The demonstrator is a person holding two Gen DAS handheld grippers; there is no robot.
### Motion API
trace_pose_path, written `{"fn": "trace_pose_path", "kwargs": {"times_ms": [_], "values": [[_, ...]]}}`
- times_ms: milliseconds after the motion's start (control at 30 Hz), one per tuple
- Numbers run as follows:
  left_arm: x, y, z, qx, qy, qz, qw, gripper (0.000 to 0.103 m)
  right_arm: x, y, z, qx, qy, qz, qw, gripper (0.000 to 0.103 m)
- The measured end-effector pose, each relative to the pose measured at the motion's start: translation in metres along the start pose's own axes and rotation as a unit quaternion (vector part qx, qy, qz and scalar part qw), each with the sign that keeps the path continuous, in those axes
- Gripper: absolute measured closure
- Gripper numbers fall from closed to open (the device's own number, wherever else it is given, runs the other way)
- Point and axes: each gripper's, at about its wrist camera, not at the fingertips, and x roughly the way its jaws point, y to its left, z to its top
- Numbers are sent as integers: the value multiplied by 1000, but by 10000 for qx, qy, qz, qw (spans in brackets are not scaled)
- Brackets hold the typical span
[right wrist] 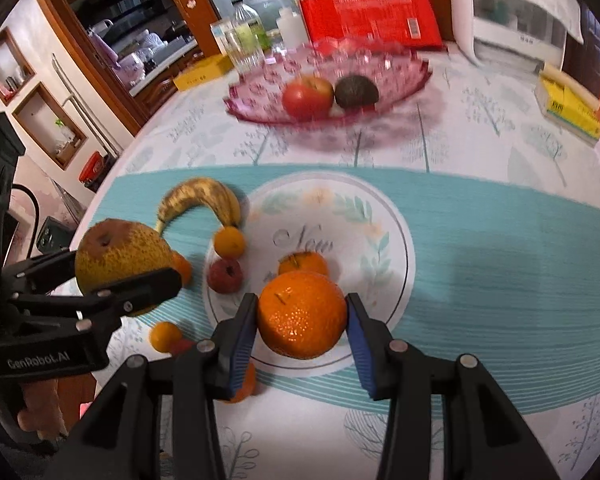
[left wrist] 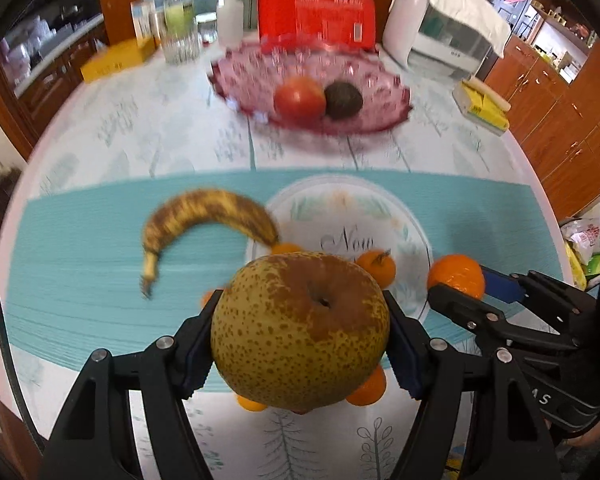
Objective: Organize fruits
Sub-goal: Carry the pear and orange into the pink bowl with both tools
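Note:
My left gripper (left wrist: 300,344) is shut on a speckled yellow-brown pear (left wrist: 300,332) and holds it above the teal mat; the pear also shows in the right wrist view (right wrist: 120,256). My right gripper (right wrist: 302,320) is shut on a large orange (right wrist: 302,314), which also shows in the left wrist view (left wrist: 456,276). A pink glass bowl (left wrist: 364,76) farther back holds a red apple (left wrist: 300,98) and a dark avocado (left wrist: 343,100). A spotted banana (right wrist: 200,200), small oranges (right wrist: 229,242) and a small red fruit (right wrist: 225,275) lie by the white plate (right wrist: 384,236).
A red box (left wrist: 316,14), bottles (left wrist: 180,20), a yellow box (left wrist: 116,60), a white appliance (left wrist: 440,20) and a yellow tissue pack (left wrist: 482,106) stand along the far side of the table. Wooden cabinets (left wrist: 560,120) lie to the right.

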Motion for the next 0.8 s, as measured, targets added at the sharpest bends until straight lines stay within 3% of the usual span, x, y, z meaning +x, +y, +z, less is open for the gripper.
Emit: {"fn": "trace_pose_path", "kwargs": {"times_ms": [200, 600, 800], "values": [[-40, 1, 32, 153, -392, 263, 9988, 31, -35, 11, 32, -72, -403, 49, 9992, 59], [-115, 12, 121, 525, -1218, 726, 9885, 31, -116, 30, 147, -427, -1375, -14, 9896, 59], [-126, 17, 168, 682, -1476, 1055, 9810, 31, -122, 27, 193, -394, -1529, -145, 9873, 59]]}}
